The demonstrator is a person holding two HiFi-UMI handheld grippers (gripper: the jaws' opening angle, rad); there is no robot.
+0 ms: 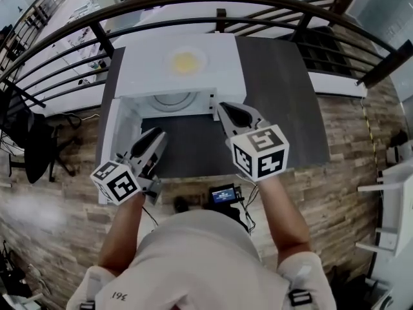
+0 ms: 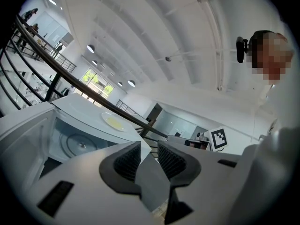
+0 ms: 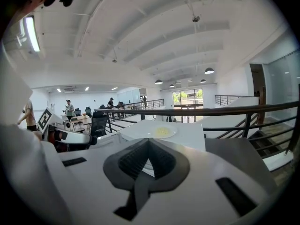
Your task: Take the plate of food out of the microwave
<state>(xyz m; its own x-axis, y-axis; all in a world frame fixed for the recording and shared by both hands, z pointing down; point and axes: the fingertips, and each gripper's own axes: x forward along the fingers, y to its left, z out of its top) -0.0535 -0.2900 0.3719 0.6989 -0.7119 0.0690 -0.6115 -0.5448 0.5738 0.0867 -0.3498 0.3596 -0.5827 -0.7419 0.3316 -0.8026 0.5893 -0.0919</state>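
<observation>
Boxy white microwave (image 1: pixel 181 70) on a dark grey matte table (image 1: pixel 284 89), smooth door (image 1: pixel 111 134) swung open at its left side. Resting on the microwave's flat top: round, shallow, glossy white plate (image 1: pixel 186 61) with a pale yellow patch of food (image 1: pixel 185 63) at its centre, clear of both tools. Inside the microwave cavity: round ringed glass turntable (image 1: pixel 173 99). Left gripper (image 1: pixel 153 139) in front of the open microwave mouth, near the door; dark ribbed pads (image 2: pixel 129 161) standing wide apart, nothing between. Right gripper (image 1: pixel 226 112) at the microwave's front right corner; jaws pressed together, ribbed faces meeting in a thin seam, gripping nothing. Behind the microwave: curved dark metal railing (image 1: pixel 258 5).
</observation>
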